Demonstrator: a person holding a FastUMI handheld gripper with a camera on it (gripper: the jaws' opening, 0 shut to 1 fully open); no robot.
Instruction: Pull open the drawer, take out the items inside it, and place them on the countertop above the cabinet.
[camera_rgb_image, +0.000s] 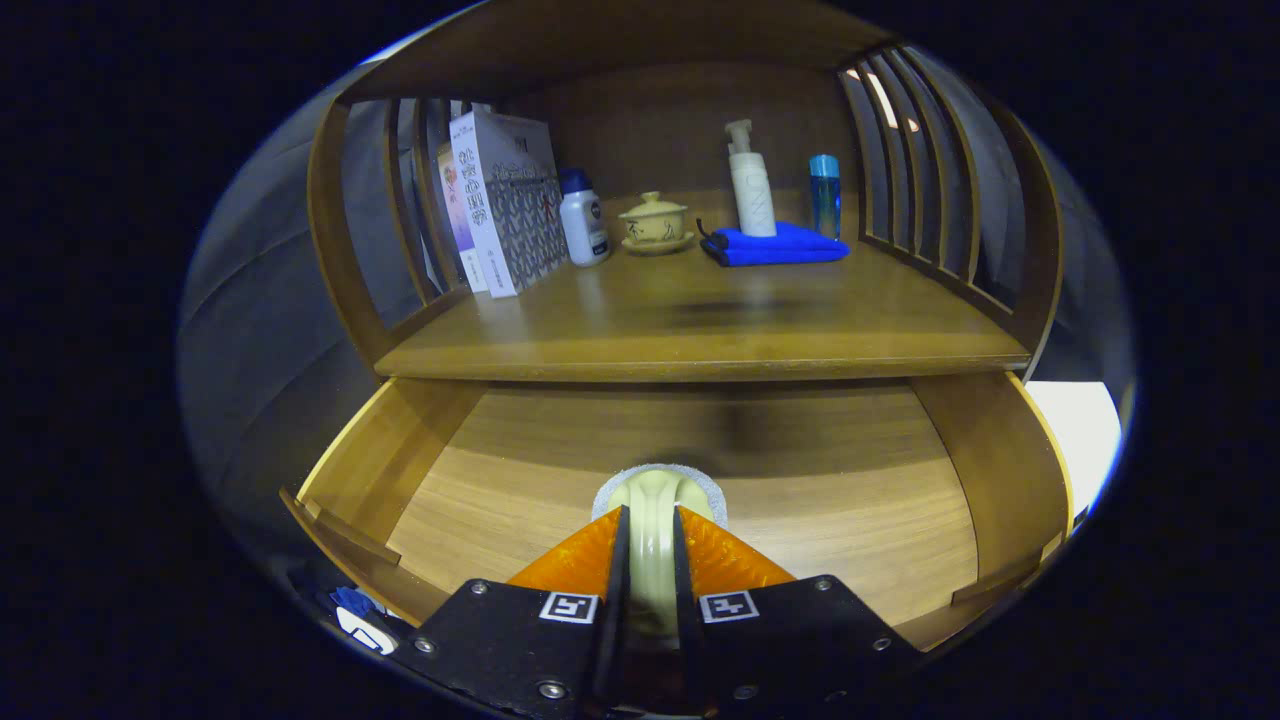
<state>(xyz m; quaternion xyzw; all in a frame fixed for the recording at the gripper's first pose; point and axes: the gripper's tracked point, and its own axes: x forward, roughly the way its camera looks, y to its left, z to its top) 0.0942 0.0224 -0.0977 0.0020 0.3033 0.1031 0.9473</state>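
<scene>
I have the gripper (652, 540) clamped on a cream-coloured item (655, 500), both fingers pressing its sides, jaws nearly together; can't tell what the item is, it has a pale rounded top with a grey rim behind; it sits over the floor of the pulled-open drawer (800, 500); the drawer floor around it is bare wood; above, on the countertop (700, 320), near the back: boxed books (505, 200), small white bottle (583, 217), lidded tea cup (655, 222), blue cloth (775, 246) with pump bottle (750, 180) on it, blue bottle (825, 195) just beside.
</scene>
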